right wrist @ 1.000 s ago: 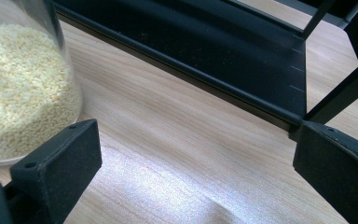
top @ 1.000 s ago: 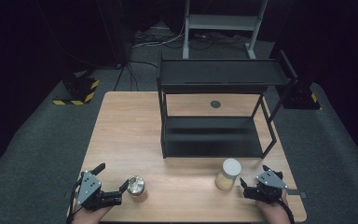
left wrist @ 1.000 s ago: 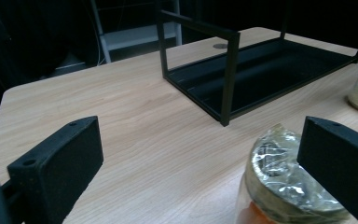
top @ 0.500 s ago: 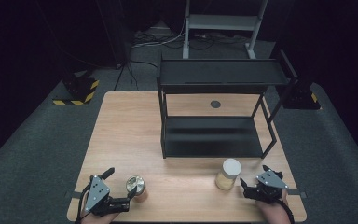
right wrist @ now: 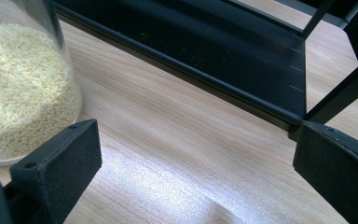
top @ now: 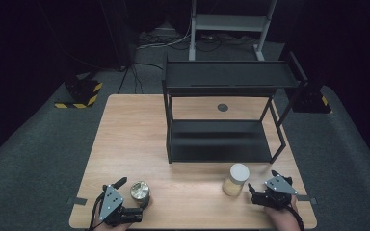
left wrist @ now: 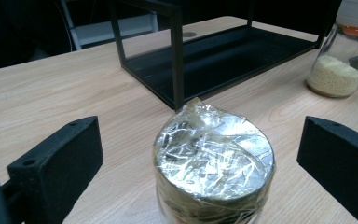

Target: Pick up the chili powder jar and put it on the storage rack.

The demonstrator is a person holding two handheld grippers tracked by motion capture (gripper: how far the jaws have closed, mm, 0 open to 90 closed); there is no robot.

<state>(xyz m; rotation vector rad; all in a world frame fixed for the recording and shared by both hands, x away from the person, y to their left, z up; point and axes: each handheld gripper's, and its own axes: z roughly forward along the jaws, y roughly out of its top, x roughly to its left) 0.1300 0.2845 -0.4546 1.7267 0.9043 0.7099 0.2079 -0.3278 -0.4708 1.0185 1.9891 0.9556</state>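
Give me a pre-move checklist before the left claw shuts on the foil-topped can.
1. Left claw open wide: ok.
2. Foil-topped can between its jaws, gaps both sides: ok.
3. Can upright on the table: ok.
4. Foil cover intact: cannot tell, it is crinkled and its front edge is cut off in the left gripper view.
5. Grain jar well apart from the can: ok.
6. Right claw open, jar off to one side rather than between its jaws: not ok if it must grasp next.

I count one foil-topped round can, one white-lidded glass jar of pale grains, one black two-tier metal shelf, two grippers.
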